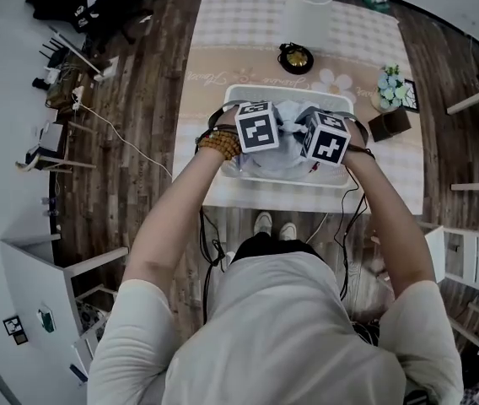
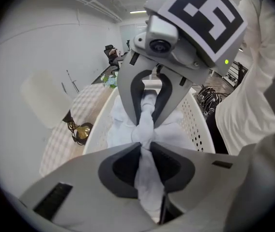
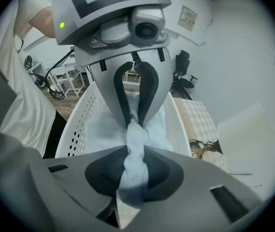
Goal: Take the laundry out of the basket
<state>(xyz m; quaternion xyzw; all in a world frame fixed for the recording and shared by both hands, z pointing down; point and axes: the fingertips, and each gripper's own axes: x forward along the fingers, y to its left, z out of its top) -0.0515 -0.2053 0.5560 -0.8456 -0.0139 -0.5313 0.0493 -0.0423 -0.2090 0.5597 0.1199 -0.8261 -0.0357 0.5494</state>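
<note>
A white perforated laundry basket (image 1: 286,91) stands on the table's near edge. Inside it lies white laundry (image 1: 277,160). Both grippers hang over the basket, tips pointing steeply down and facing each other. In the left gripper view, my left gripper (image 2: 142,146) is shut on a bunched, twisted strand of the white cloth (image 2: 145,124), with the basket wall (image 2: 195,120) below. My right gripper (image 3: 135,151) is shut on the same bunched cloth (image 3: 136,139) from the opposite side. The cloth stretches up from the pile between the two grips. The marker cubes (image 1: 256,126) hide the fingertips in the head view.
The table (image 1: 223,40) has a checked cloth. On it behind the basket are a white lamp shade (image 1: 307,11), a small gold and black object (image 1: 295,57), a flower pot (image 1: 391,87) and a dark box (image 1: 390,125). A white chair (image 1: 467,256) stands at right.
</note>
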